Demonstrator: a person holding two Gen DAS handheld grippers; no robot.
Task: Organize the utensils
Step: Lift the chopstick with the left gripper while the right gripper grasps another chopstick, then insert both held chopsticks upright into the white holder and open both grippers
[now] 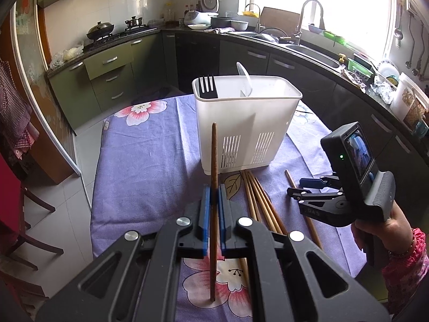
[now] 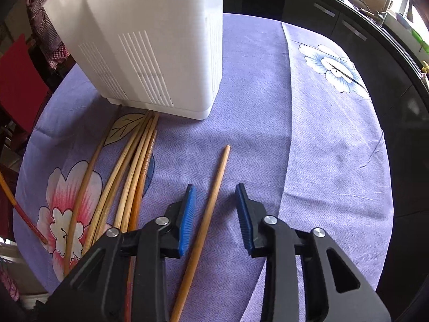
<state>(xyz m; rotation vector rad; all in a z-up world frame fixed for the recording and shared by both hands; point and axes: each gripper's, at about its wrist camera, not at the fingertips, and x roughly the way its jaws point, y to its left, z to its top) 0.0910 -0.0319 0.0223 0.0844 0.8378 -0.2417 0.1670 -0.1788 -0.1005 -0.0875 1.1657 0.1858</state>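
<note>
right gripper point(image 1: 305, 190) body: embossed marking, apparently "045", hard to read
Elsewhere: no readable text

Home kitchen: gas stove point(image 1: 118, 33), sink point(image 1: 313, 53), rice cooker point(image 1: 197, 17), green cabinets point(image 1: 107, 69).

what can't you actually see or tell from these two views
- Inside of the white utensil holder: left wrist view shows only the fork and a white utensil poking out; its walls hide the rest.
- Holder's top: cut off by the right wrist view's upper edge.
- Lone chopstick between the right gripper: lower end runs off the frame's bottom.
- Dark chopstick in the left gripper: middle hidden by the pads.
</note>
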